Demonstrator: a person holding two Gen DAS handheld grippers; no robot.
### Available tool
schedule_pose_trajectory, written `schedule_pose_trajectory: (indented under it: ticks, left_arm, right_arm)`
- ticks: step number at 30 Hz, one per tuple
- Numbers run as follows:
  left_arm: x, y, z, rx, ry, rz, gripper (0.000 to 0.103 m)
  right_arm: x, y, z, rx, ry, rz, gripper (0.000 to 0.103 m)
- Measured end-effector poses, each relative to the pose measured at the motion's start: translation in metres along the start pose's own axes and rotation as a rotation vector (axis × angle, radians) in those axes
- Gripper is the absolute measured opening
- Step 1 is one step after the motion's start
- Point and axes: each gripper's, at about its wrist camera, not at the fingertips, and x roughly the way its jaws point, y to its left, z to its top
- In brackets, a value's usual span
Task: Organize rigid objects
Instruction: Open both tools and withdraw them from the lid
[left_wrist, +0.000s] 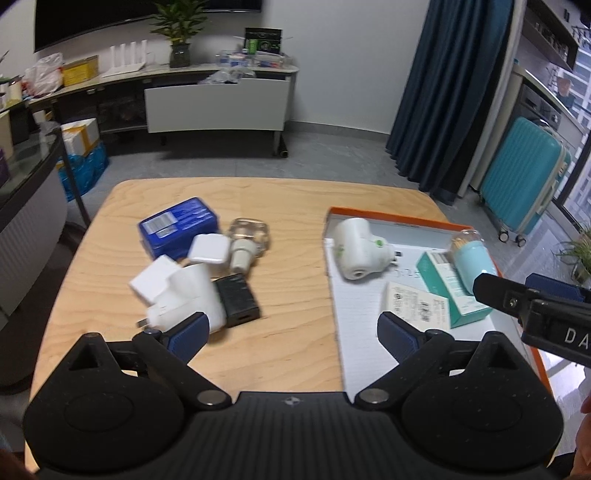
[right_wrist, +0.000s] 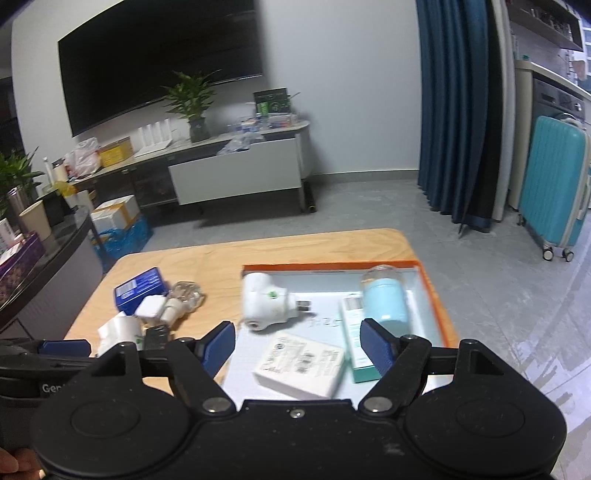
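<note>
An orange-rimmed tray (left_wrist: 388, 215) on the right of the wooden table holds a white plug-in device (left_wrist: 360, 247), a teal box (left_wrist: 450, 284), a pale blue cylinder (left_wrist: 471, 258) and a flat white box (left_wrist: 417, 302). To the left lies a pile: a blue box (left_wrist: 177, 227), white adapters (left_wrist: 208, 249), a clear bottle (left_wrist: 247, 240) and a black box (left_wrist: 236, 301). My left gripper (left_wrist: 291, 328) is open above the bare wood between pile and tray, holding nothing. My right gripper (right_wrist: 297, 334) is open over the tray (right_wrist: 332, 265), above the flat white box (right_wrist: 301, 365), and is empty.
The table's (left_wrist: 295, 199) far edge drops to a grey floor. Beyond it stand a TV cabinet (left_wrist: 218, 107), dark curtains (left_wrist: 454, 92) and a teal suitcase (left_wrist: 521, 177) at the right. A dark counter (left_wrist: 33, 177) stands beside the table's left edge.
</note>
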Motion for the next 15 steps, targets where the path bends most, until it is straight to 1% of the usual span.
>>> schedule_pose_trajectory:
  ticks: [5,15]
  left_arm:
    - [-0.004,0.021,-0.004,-0.037,0.002,0.026,0.100]
    - [-0.009,0.055,-0.015,-0.084,-0.009,0.048,0.100]
  right_arm:
    - [0.006,0.021,-0.004,-0.028,0.020,0.026,0.089]
    - [0.015,0.052,-0.012,-0.061,0.055,0.074,0.089]
